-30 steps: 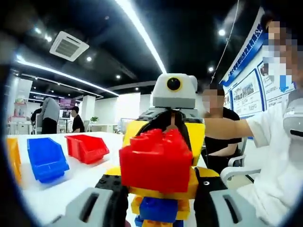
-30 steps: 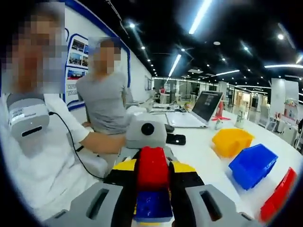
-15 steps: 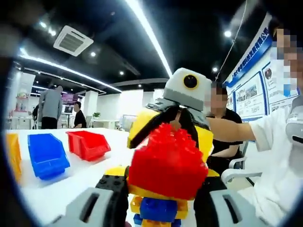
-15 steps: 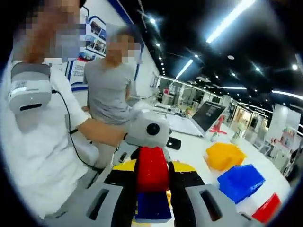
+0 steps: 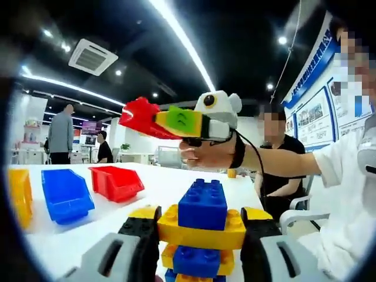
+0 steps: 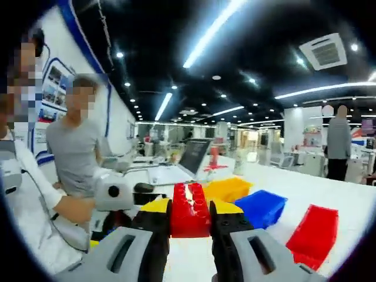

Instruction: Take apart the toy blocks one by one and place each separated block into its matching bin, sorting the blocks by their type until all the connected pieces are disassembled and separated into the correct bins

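My left gripper (image 5: 200, 232) is shut on a stack of toy blocks (image 5: 201, 229): a blue block on top, a yellow one under it, more blue and yellow below. The right gripper (image 5: 150, 120), held by a hand, hangs above and behind the stack with a red block (image 5: 140, 116) in it. In the right gripper view my right gripper (image 6: 190, 218) is shut on that red block (image 6: 190, 208), and the left gripper (image 6: 114, 194) shows at lower left. A yellow bin (image 5: 19, 197), a blue bin (image 5: 64, 194) and a red bin (image 5: 116, 182) sit on the white table (image 5: 176, 188).
The bins show again in the right gripper view: yellow bin (image 6: 226, 189), blue bin (image 6: 260, 207), red bin (image 6: 312, 232). A laptop (image 6: 182, 164) stands on the table behind. A seated person (image 5: 279, 167) is at the table's side, and people stand far off.
The red block has come off the top of the stack and risen up and to the left with the right gripper. The blue block beneath is now uncovered.
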